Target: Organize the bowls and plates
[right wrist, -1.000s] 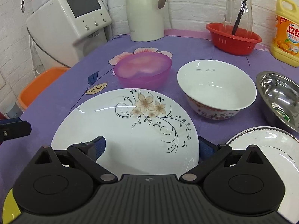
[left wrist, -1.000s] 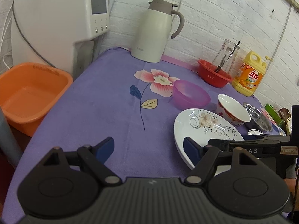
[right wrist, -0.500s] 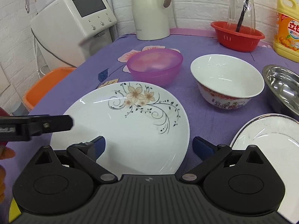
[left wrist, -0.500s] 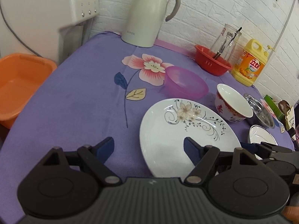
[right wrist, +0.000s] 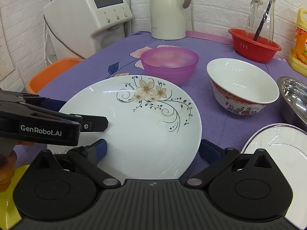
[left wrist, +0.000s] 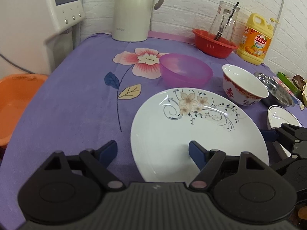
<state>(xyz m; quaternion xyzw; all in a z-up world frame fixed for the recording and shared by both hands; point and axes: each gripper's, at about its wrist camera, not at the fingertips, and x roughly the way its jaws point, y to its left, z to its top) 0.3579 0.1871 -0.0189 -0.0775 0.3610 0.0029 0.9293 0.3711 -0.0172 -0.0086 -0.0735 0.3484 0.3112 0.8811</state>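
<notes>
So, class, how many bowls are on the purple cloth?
3, possibly more out of frame: a purple bowl behind the flowered plate, a white bowl with red trim to its right, and a steel bowl cut off at the right edge.

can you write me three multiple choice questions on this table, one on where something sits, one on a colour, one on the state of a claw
1. What stands in the red basket?
A. a glass jug
B. the purple bowl
C. the soap bottle

2. What colour is the tablecloth?
A. green
B. purple
C. white

3. How is the left claw set at the flowered plate?
A. shut on the rim
B. open, rim between its fingers
C. open, far from the plate

Answers:
1 A, the glass jug rises out of the basket with a dark stick in it.
2 B, purple cloth with a printed flower.
3 B, one finger is over the plate, the other over the cloth, neither pressing the rim.
</notes>
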